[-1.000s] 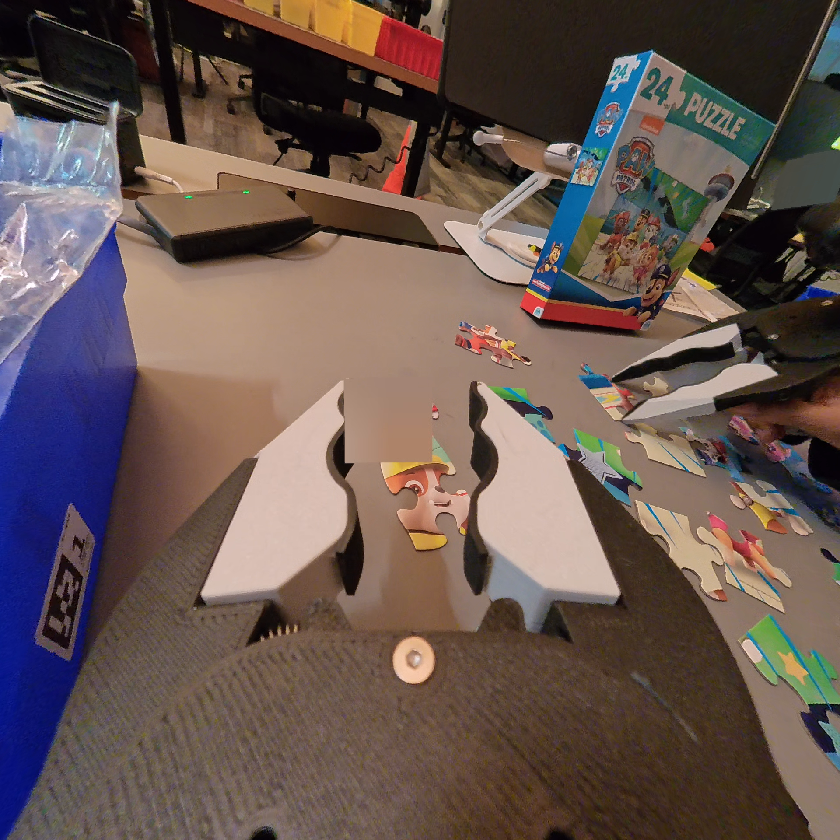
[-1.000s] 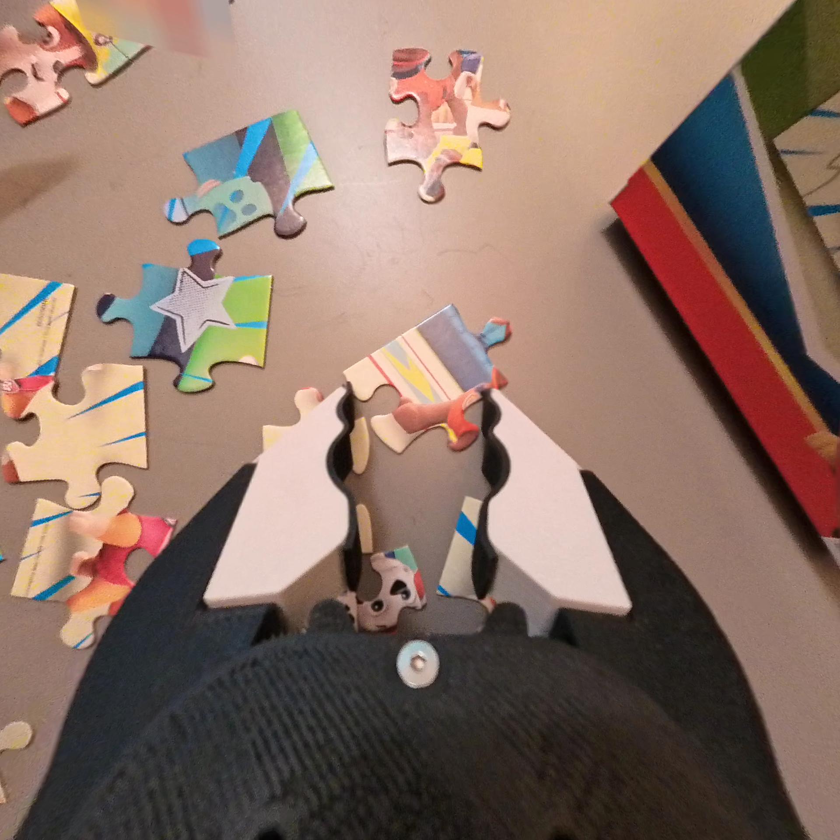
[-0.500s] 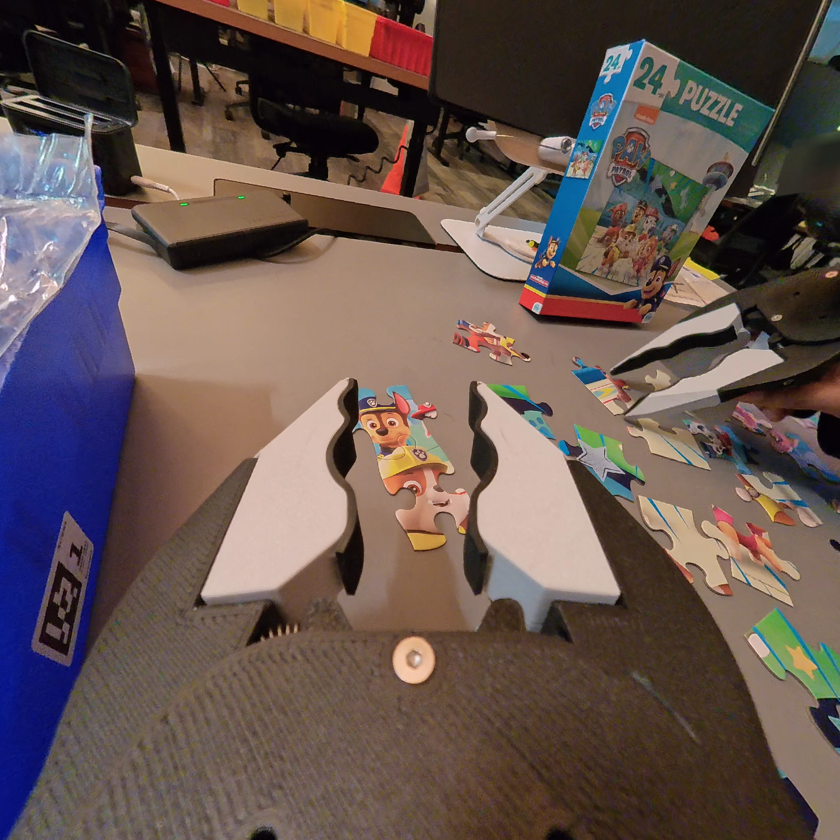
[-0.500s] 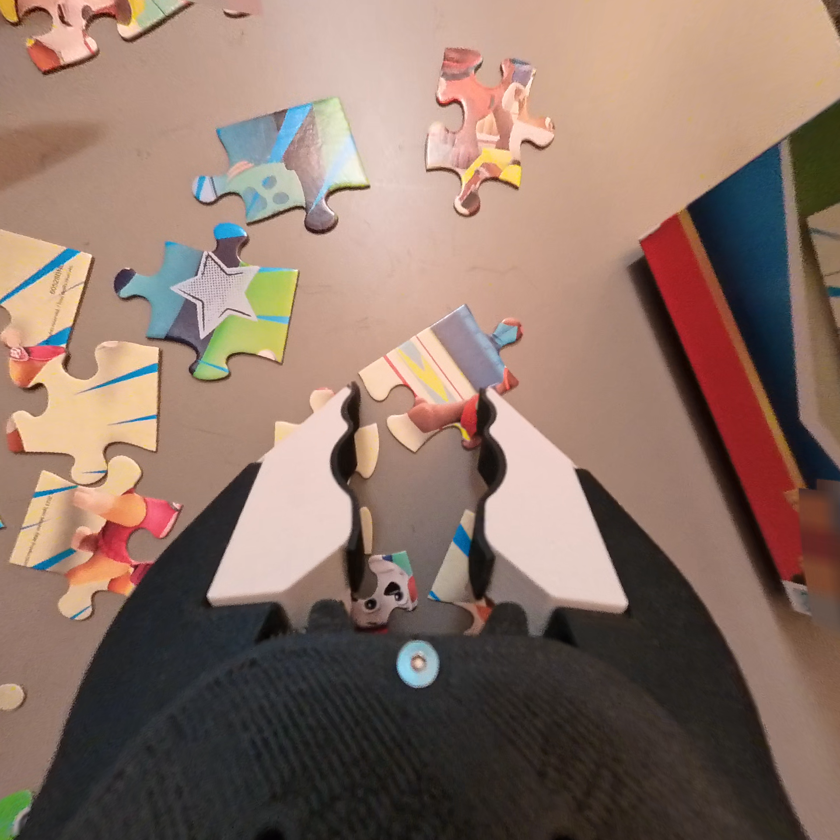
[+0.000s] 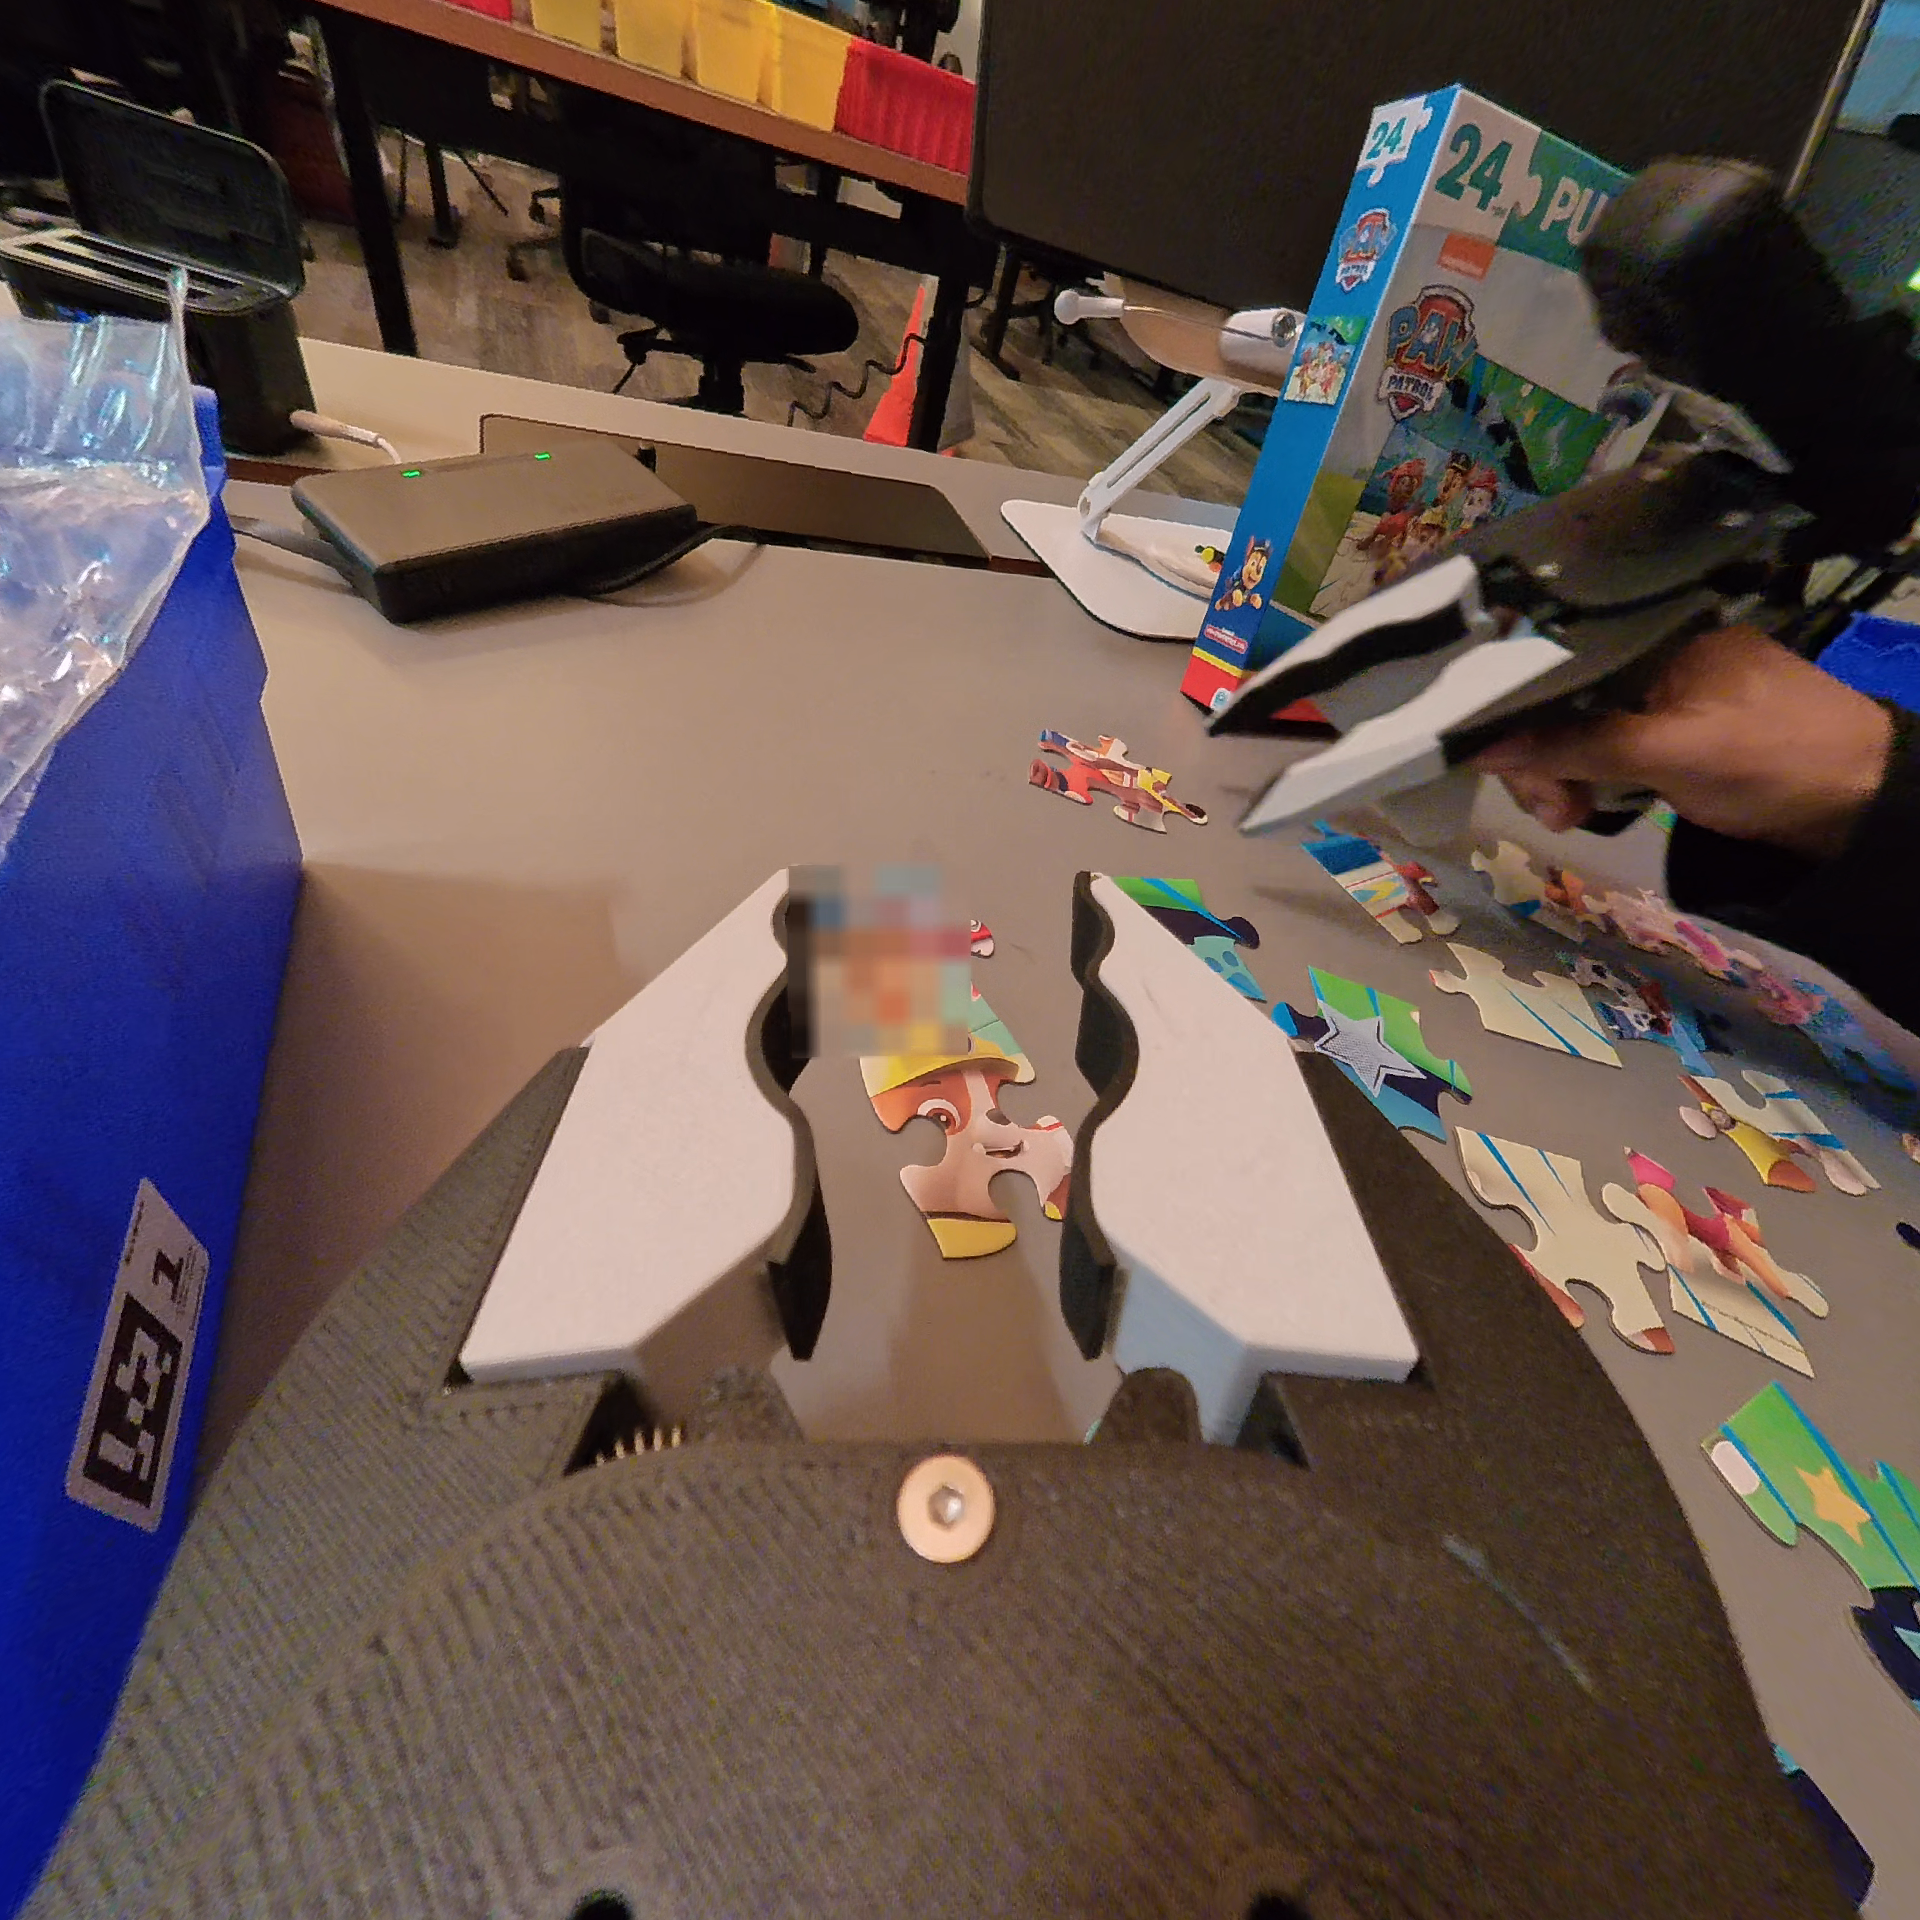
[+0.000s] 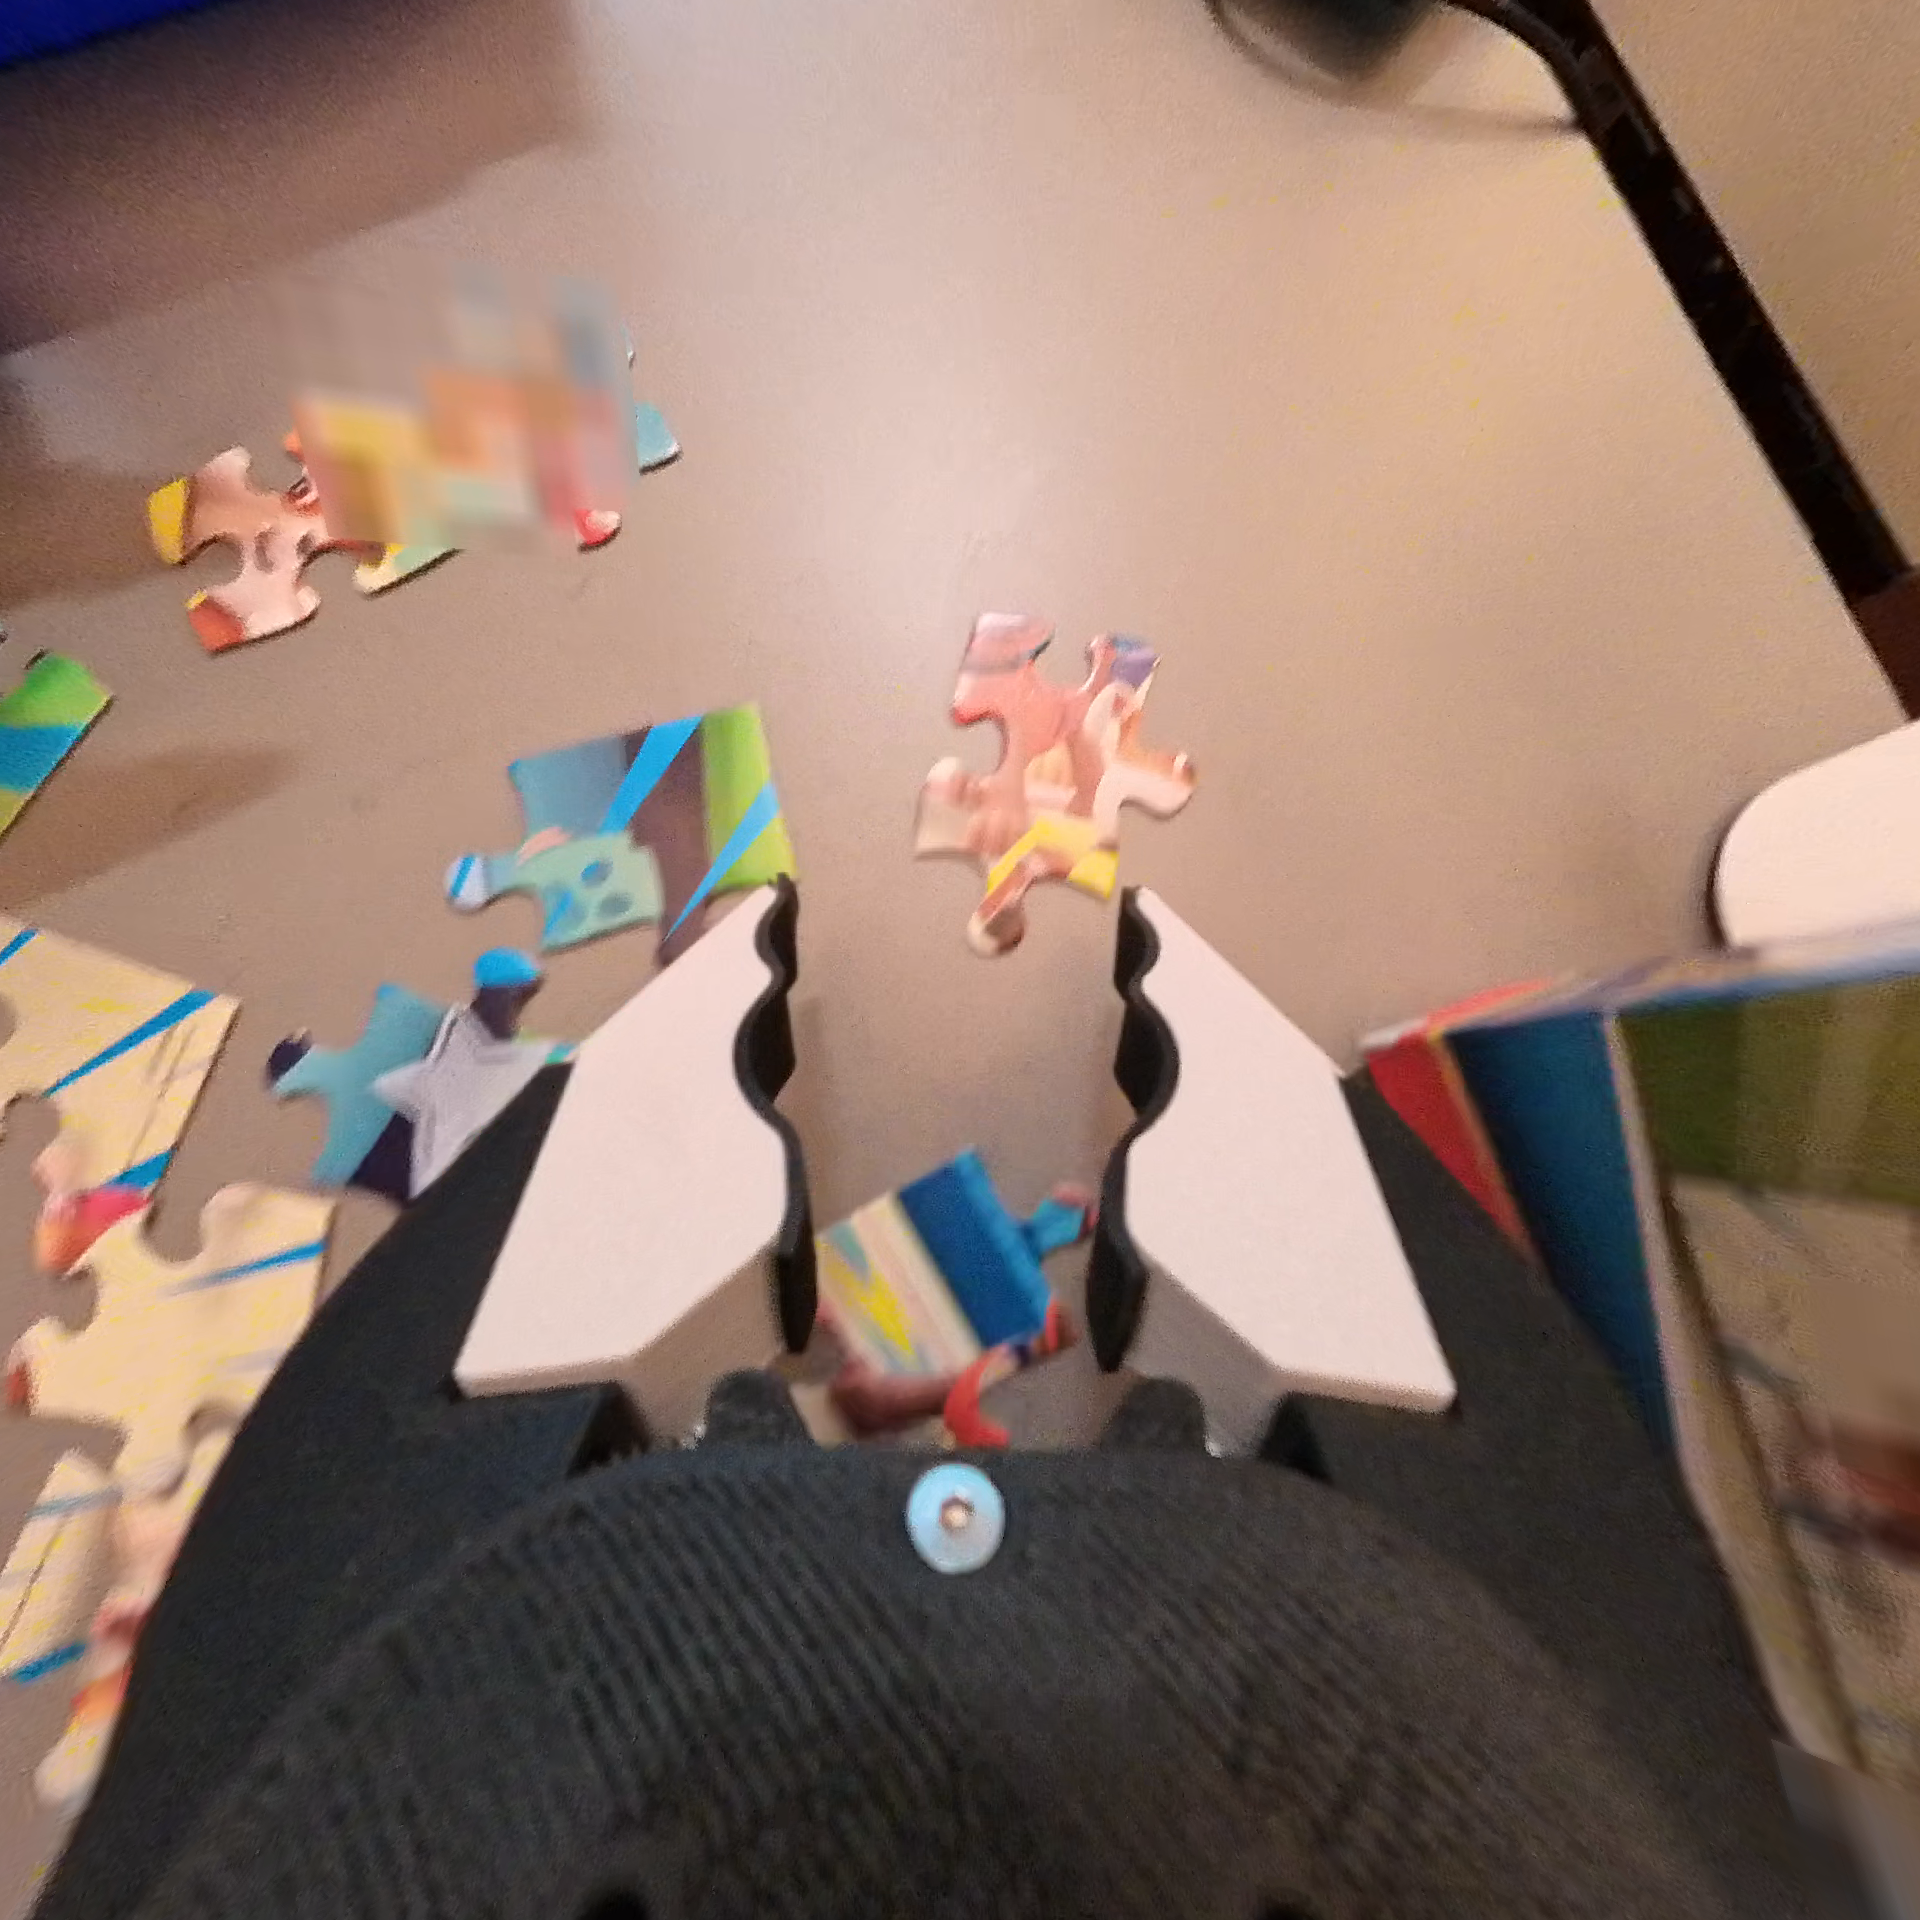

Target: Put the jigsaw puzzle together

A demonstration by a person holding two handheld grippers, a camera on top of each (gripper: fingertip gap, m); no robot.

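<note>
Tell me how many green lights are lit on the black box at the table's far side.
2, both on top of the black box: one light near its left end, the other to its right. Any on hidden sides cannot be seen.

The smooth matt grey tabletop point(image 5: 644, 727) carries glossy printed cardboard puzzle pieces point(image 5: 1558, 1236). The left tool point(image 5: 930, 894) has matt white plastic fingers point(image 5: 665, 1164) on ribbed dark plastic. Crinkled clear plastic film point(image 5: 73, 540) shines.

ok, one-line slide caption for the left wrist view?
Open left gripper hovers over joined puzzle pieces on the grey table; open right gripper nears a loose piece.
</note>
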